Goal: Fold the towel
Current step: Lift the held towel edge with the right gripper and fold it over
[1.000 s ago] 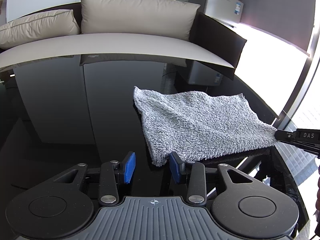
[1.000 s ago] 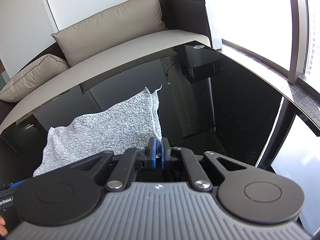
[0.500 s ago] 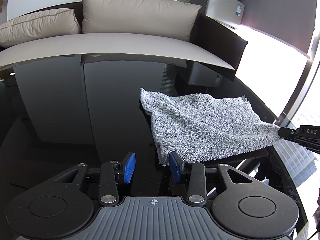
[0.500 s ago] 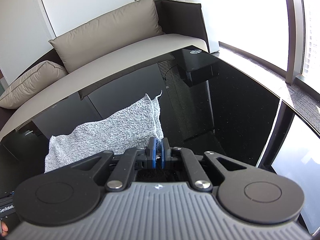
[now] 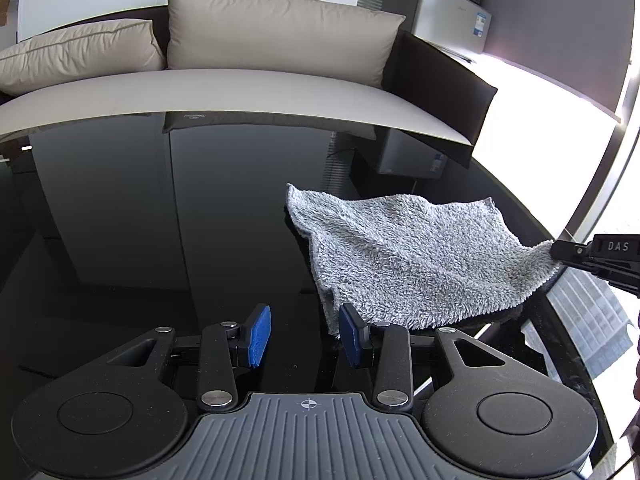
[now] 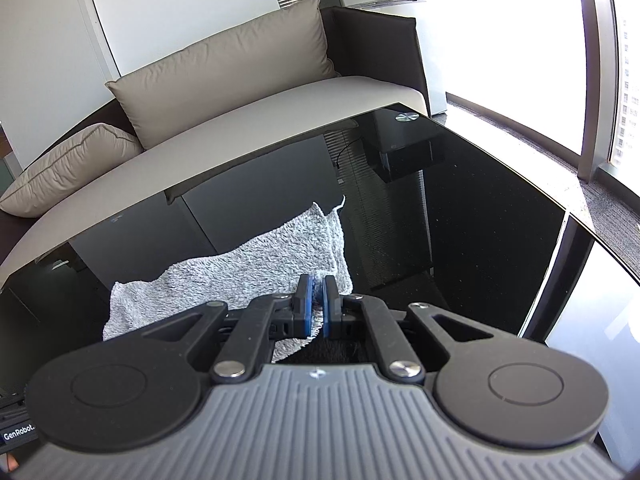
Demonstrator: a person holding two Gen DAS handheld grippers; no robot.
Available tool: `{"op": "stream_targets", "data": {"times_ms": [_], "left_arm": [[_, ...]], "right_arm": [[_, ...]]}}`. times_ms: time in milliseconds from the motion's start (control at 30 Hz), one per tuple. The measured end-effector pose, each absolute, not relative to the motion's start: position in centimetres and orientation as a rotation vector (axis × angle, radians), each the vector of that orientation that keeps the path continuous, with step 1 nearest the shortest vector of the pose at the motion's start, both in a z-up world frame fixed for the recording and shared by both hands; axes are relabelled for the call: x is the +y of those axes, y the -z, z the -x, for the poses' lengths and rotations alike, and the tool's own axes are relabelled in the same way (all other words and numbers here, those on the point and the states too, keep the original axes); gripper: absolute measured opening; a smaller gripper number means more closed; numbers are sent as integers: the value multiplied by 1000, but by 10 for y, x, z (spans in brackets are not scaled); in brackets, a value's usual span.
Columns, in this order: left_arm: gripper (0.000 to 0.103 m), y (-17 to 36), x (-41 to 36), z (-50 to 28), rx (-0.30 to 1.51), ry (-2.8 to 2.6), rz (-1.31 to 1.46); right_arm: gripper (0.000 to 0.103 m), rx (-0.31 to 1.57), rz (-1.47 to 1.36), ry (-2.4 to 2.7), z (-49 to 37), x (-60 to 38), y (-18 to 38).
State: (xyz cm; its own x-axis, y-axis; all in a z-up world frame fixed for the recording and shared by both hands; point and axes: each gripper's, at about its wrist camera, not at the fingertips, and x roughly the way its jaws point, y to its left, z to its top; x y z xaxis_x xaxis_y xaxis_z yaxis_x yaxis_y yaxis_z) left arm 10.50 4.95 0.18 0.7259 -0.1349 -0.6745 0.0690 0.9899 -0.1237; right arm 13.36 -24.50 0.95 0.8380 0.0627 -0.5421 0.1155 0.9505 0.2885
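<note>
A fluffy grey towel (image 5: 412, 256) lies on the glossy black table (image 5: 160, 220), right of centre in the left wrist view. My left gripper (image 5: 305, 336) is open and empty, its right blue pad (image 5: 349, 336) just beside the towel's near left corner. My right gripper (image 6: 315, 307) is shut on the towel's (image 6: 256, 272) near right corner and lifts that corner off the table. Its tip shows at the right edge of the left wrist view (image 5: 560, 250).
A beige sofa (image 5: 240, 88) with two cushions curves along the table's far edge. The table's right edge (image 6: 568, 216) runs close to a bright window. A grey appliance (image 5: 448, 20) stands behind the sofa.
The towel has been pulled to the right and toward the near edge by my right gripper and has bunched up. My left gripper stayed open in place.
</note>
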Motion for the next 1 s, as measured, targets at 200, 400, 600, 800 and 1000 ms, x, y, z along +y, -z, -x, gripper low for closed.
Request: {"op": "stream_targets", "data": {"times_ms": [200,400,600,800,1000], "left_arm": [[35,-1,55,-106,762,98,94],[35,0,61,-107,773,85,101],[35,0,75,-108,781,44,117],[35,-1,76,-108,781,37,118],[35,-1,76,-110,781,41,117]], "right_arm": [[5,534,-278,-71,-143,-205,-25],[5,491,-201,-287,-148,-147,-37],[5,547,-70,-509,-142,-108,-28],[5,571,-66,-543,-134,-106,-19],[5,528,-87,-593,-128,-114,-25]]}}
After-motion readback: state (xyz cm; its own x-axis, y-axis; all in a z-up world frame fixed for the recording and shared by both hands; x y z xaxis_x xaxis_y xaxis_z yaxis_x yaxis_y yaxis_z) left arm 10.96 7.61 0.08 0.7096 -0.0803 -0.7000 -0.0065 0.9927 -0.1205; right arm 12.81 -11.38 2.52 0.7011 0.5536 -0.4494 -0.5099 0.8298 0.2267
